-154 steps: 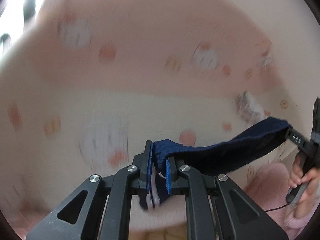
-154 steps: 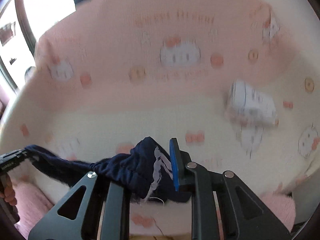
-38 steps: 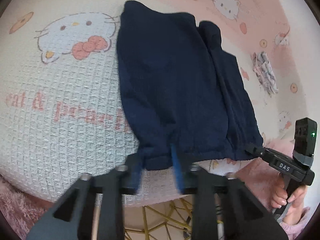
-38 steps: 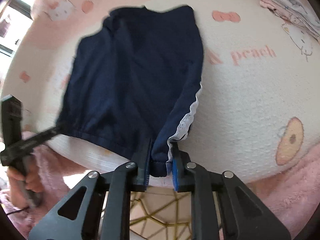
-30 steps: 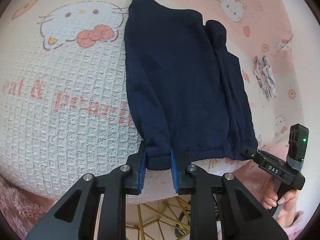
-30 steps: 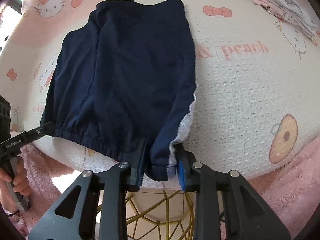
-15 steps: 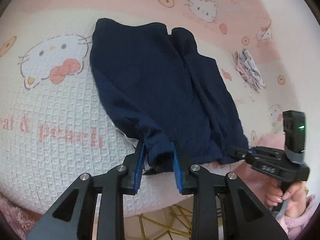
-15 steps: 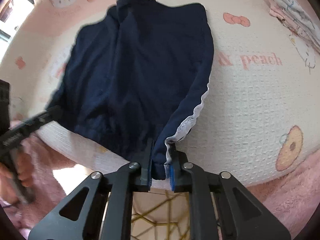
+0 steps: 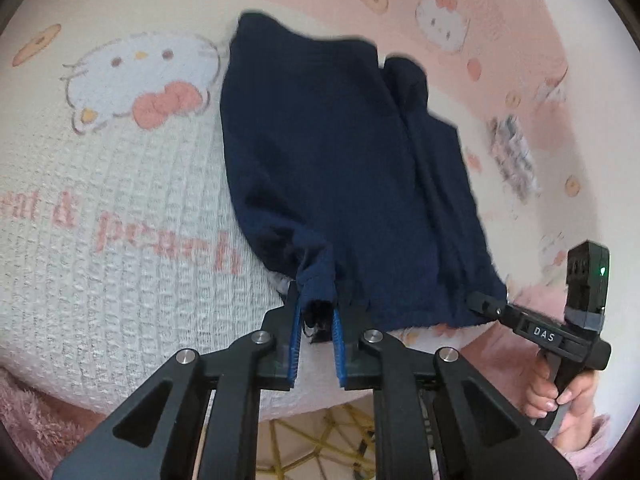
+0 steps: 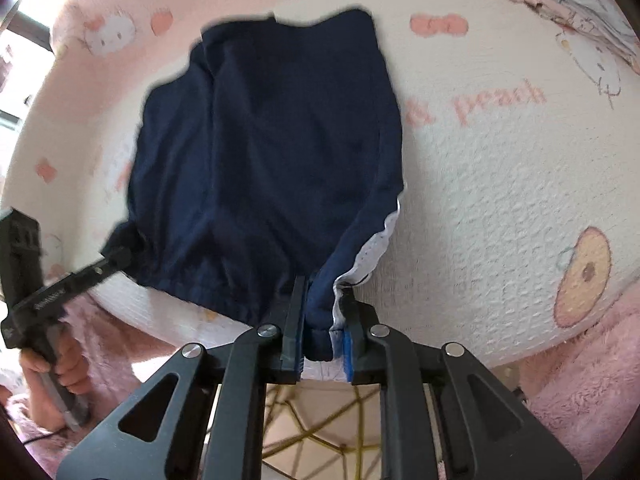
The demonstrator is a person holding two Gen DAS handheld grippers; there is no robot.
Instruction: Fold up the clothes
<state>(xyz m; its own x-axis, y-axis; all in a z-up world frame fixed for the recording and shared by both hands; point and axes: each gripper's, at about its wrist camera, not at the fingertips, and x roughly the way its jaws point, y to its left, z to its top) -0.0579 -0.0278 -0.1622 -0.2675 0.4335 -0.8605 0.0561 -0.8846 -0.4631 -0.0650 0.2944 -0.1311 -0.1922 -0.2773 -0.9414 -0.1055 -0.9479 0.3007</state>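
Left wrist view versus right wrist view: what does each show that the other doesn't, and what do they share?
Only the left wrist view shows the large cat print with a bow. Only the right wrist view shows the shorts' white mesh lining and the window. Both show the navy shorts spread on the printed blanket, the folded clothes pile, and the left gripper and right gripper, each clamped on a waistband corner.
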